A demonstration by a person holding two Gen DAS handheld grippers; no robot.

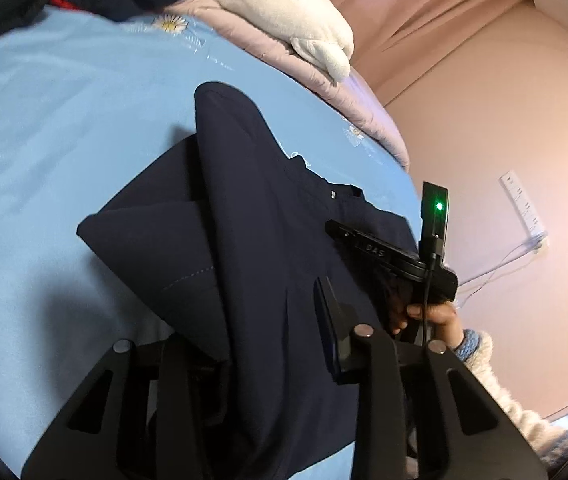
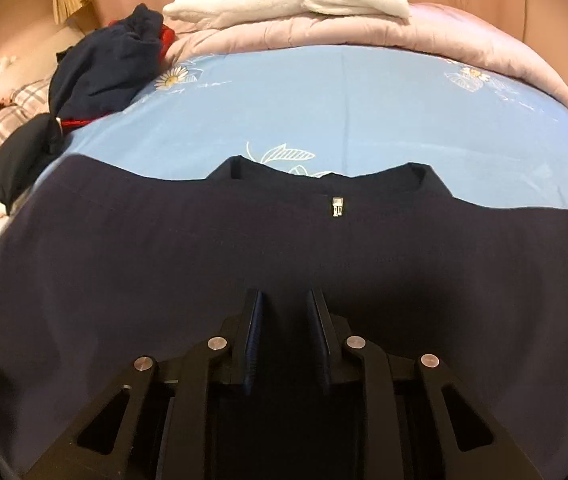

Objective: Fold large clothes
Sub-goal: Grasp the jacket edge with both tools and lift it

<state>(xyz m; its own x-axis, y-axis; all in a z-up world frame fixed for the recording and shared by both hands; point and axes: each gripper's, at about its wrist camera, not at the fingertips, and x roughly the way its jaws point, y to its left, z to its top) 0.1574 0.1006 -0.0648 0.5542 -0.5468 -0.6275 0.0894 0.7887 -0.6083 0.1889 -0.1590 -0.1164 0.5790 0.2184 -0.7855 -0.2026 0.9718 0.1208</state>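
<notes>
Left finger [image 1: 187, 364] under navy garment [image 1: 251, 240]

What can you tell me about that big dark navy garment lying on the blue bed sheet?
The navy garment is a plain, smooth-looking top spread on the light blue flowered sheet. Its neckline faces the pillows, with a small pale label just below the collar. One side is lifted and draped in a raised fold over the left gripper. The right gripper sits over its lower middle, fingers slightly apart.
</notes>
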